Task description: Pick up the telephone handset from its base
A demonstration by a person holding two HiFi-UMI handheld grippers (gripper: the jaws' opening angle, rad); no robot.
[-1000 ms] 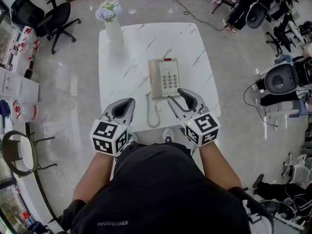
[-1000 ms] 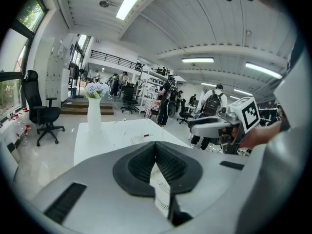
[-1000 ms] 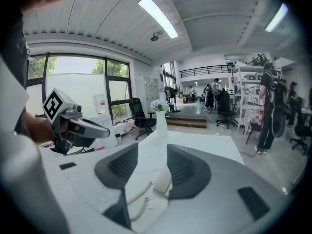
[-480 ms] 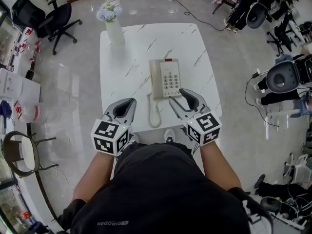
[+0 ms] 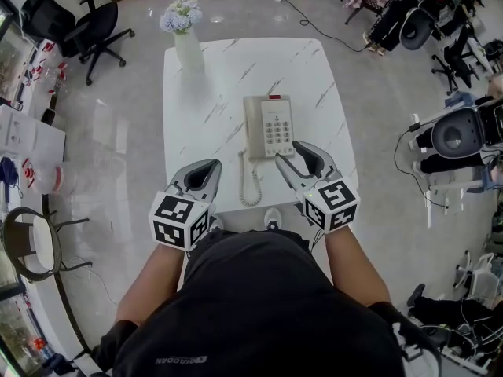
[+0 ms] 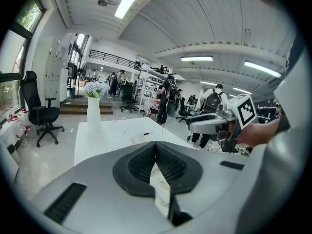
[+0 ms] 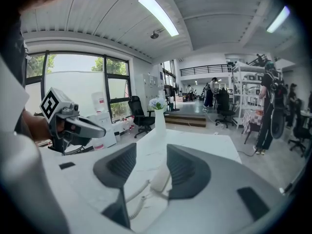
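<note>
Count taken with the marble-topped table [image 5: 236, 69] as reference.

- Tables: one.
- Beige push-button telephone [image 5: 277, 128]: one, on the table.
- Handset [image 5: 253, 128]: one, lying on the telephone's base.
- Coiled cord [image 5: 250, 181]: one, running toward the table's near edge.
- White vase [image 5: 189, 52] of pale flowers: one, at the table's far left corner.
- Grippers: two, the left gripper [image 5: 209, 165] and the right gripper [image 5: 292, 152], both over the table's near edge. The right one's jaws have just been opening, with nothing between them.
- Marker cubes [image 5: 178, 220]: two, one per gripper.
- Black office chairs [image 5: 98, 23]: two, on the floor beyond the table's far left corner.
</note>
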